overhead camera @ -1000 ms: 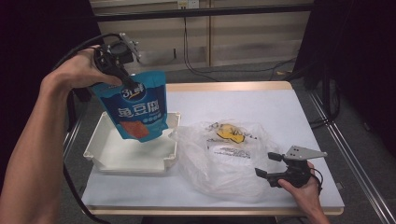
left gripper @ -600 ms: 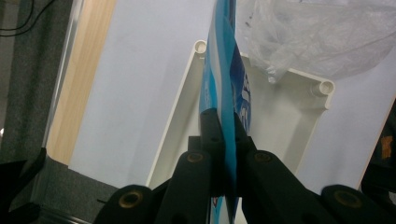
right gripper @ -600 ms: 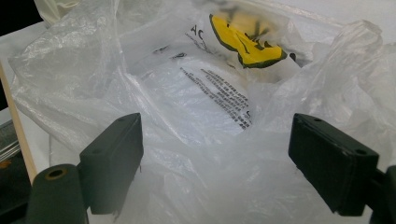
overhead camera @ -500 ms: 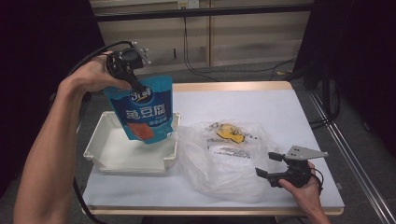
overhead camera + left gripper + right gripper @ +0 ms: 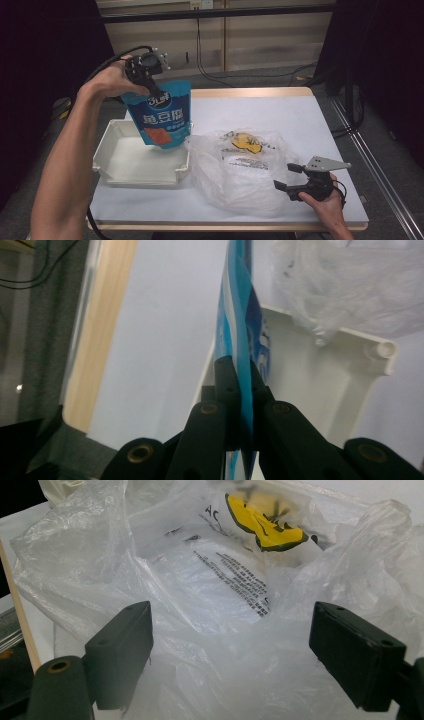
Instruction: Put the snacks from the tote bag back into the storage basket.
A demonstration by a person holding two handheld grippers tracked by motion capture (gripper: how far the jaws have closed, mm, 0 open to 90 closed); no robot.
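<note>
While the blue pouch (image 5: 162,117) is held above the table, its top edge is pinched between the pressed-together jaws of the left gripper (image 5: 152,90), and its lower end hangs over the far right corner of the white tray (image 5: 115,167); whether it touches the tray cannot be told. The tray is set near the left edge of the table (image 5: 300,115), with its right wall just beside the crumpled clear plastic bag (image 5: 240,170), which is spread over the middle toward the near edge. Open room is left along the far edge and across the far right part of the table, while only a narrow strip is left free between the bag and the near edge. The right gripper (image 5: 292,177) is held near the near right corner, its jaws spread wide and facing the bag; in the right gripper view the film is seen lying between them, with no pad pressed on it. Compared with a second earlier, the pouch has been carried to the right and lowered, from above the tray's middle to its right corner, while the right gripper and the bag have stayed in place. Large white Chinese characters are printed on the pouch under a round white logo; a yellow emblem and lines of small black print, too small to be read, are seen on the bag.
</note>
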